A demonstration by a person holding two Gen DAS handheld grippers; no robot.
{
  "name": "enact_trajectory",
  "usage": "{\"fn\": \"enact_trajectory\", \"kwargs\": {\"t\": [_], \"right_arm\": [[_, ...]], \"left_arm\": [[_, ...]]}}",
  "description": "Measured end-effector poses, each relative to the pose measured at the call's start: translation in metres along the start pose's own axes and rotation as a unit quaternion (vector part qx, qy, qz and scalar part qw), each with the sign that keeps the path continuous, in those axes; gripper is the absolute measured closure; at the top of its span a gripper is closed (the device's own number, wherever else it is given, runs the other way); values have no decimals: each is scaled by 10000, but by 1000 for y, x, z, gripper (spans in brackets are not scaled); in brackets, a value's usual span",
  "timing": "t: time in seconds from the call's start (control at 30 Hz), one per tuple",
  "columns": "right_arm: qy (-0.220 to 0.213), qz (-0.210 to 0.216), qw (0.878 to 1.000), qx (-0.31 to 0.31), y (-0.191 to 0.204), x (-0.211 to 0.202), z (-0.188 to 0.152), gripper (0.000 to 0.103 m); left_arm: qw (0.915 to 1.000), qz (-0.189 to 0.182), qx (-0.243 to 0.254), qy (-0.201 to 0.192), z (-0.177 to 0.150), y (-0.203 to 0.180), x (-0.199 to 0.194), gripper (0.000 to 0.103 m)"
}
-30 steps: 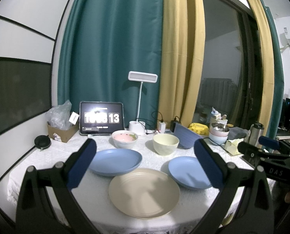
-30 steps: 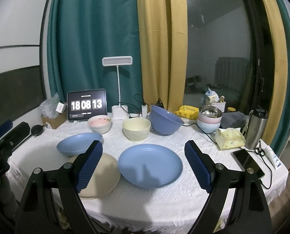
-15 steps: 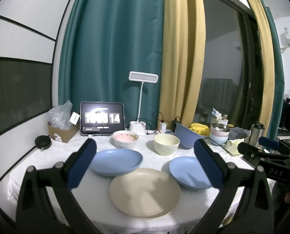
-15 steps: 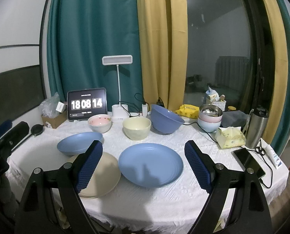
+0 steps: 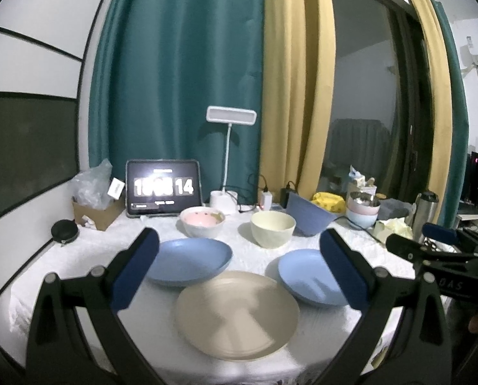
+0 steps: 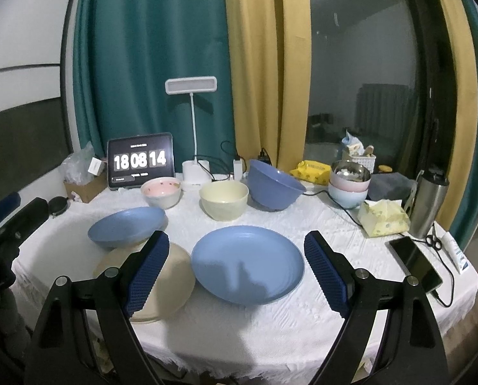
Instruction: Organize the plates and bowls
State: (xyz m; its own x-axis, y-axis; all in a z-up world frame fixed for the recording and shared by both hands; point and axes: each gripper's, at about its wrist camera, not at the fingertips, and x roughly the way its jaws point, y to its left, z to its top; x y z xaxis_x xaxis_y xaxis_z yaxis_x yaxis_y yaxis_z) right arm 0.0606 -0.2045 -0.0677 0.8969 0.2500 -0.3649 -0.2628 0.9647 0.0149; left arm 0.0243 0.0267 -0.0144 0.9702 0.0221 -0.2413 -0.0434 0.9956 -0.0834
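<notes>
Three plates and three bowls, loose on the white-clothed surface (image 6: 271,327); none stacked yet.

Plates, near row: beige plate (image 5: 237,314) nearest, at centre-left; blue plate (image 6: 247,263) to its right, just beside it; deeper blue plate (image 6: 126,227) behind and to the left, its near rim seeming to overlap the beige one, though contact cannot be confirmed.

Bowls, far row, left to right: pink-lined bowl (image 6: 161,191), cream bowl (image 6: 223,199), large blue bowl (image 6: 273,188), this last tilted with its mouth toward the left. A separate stack of bowls (image 6: 349,183) stands further right.

Orientation: all plates lie flat, face up; being round, they have no long axis, so any rim point serves for a grip.

Left hand-held gripper (image 5: 237,271): spread wide, empty, hovering above the near row, centred on the beige plate.

Right hand-held gripper (image 6: 237,271): spread wide, empty, framing the blue plate.

Step in hand, as judged: first pick-up, probably a plate for stacking. Advice: come in low at the near rim, one finger under the lip and one above, close firmly, lift level, and set it down centred on its mate. The cloth may snag.
</notes>
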Motion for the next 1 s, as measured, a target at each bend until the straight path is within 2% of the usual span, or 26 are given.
{"fn": "enact_trajectory", "kwargs": {"t": [0.4, 1.0], "right_arm": [[462, -32, 9985, 280, -19, 40, -4, 14], [1116, -30, 9911, 728, -74, 116, -19, 14]], "left_arm": [[9986, -45, 227, 483, -13, -20, 45, 2], [9888, -150, 534, 1387, -37, -58, 139, 2]]}}
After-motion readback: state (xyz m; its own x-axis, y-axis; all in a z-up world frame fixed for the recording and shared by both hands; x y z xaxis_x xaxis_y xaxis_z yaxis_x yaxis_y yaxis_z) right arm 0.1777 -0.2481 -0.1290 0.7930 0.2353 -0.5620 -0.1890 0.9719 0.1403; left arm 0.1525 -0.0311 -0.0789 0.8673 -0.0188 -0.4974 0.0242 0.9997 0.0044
